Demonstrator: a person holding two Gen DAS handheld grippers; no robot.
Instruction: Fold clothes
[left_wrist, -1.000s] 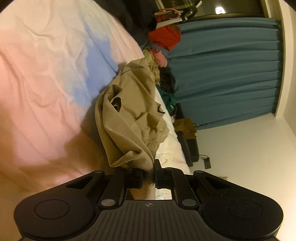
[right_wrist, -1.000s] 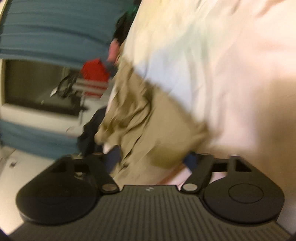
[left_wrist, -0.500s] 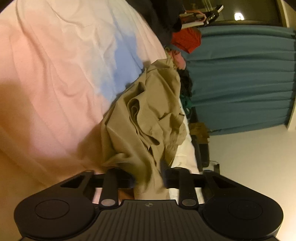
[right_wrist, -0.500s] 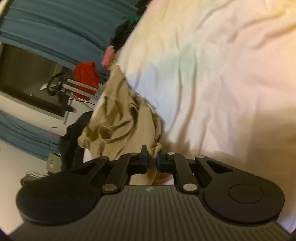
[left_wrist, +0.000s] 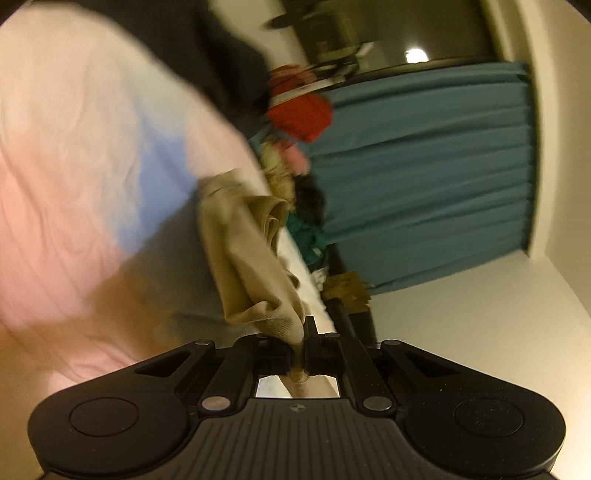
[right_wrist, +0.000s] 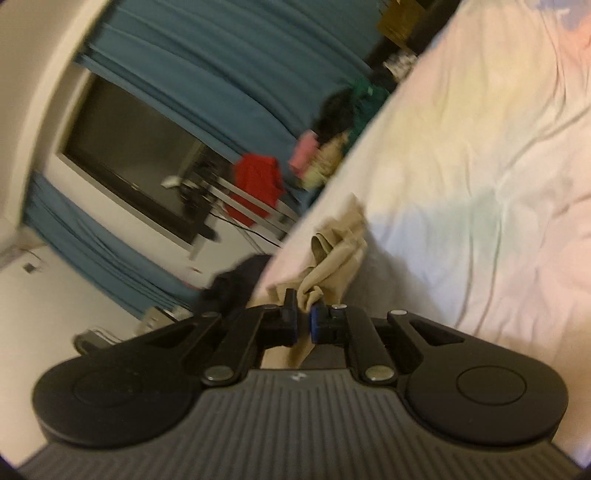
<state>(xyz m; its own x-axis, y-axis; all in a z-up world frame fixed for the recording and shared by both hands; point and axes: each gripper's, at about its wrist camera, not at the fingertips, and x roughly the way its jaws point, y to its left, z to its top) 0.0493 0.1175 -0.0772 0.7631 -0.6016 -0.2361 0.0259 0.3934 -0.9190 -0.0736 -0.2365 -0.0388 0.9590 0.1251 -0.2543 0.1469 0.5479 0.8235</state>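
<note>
**Tan garment pinched from both ends**

The tan garment (left_wrist: 243, 258) is hanging bunched at frame centre above the pastel bedsheet (left_wrist: 85, 155). The left gripper (left_wrist: 303, 354) and right gripper (right_wrist: 304, 325) are each pinching a fold of it. Both grips are looking thin, so a tug may be slipping the cloth free, dropping it crumpled

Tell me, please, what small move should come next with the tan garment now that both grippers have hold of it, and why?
Probably draw the two grippers apart to spread it. The left gripper and right gripper are each shut on the tan garment, which hangs bunched in folds over the pastel bedsheet, too crumpled to fold.
</note>
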